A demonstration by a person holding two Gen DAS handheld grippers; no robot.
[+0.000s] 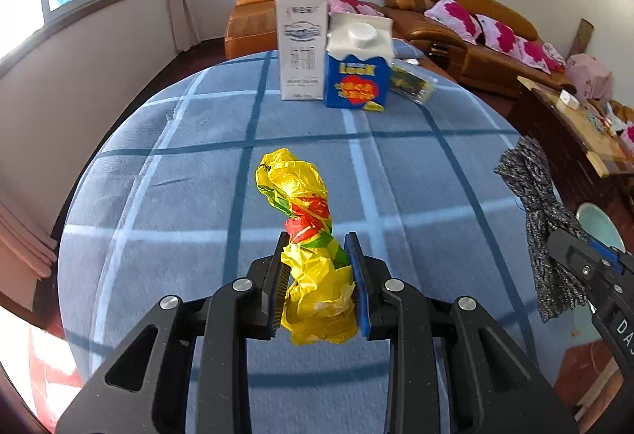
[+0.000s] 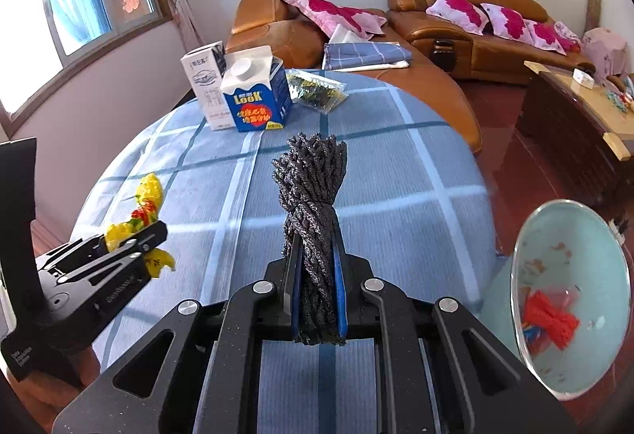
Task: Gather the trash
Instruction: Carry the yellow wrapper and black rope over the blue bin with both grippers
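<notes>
Gripping a crumpled yellow plastic bag [image 1: 313, 247], the left gripper [image 1: 317, 255] holds it above the blue checked tablecloth [image 1: 178, 156]; the right gripper [image 2: 317, 259] clamps a dark grey yarn bundle [image 2: 313, 196]. Behind stand a white carton [image 1: 301, 45] and a blue carton [image 2: 259, 97] reading "LOOK". A pale bin [image 2: 570, 299] sits at right.

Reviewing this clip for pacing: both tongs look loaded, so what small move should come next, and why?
Probably carry the right tongs, shut on the dark grey bundle of cord, toward the pale green bin beside the table. It already holds red scraps, and the left tongs grip the crumpled yellow plastic wrapper.
</notes>
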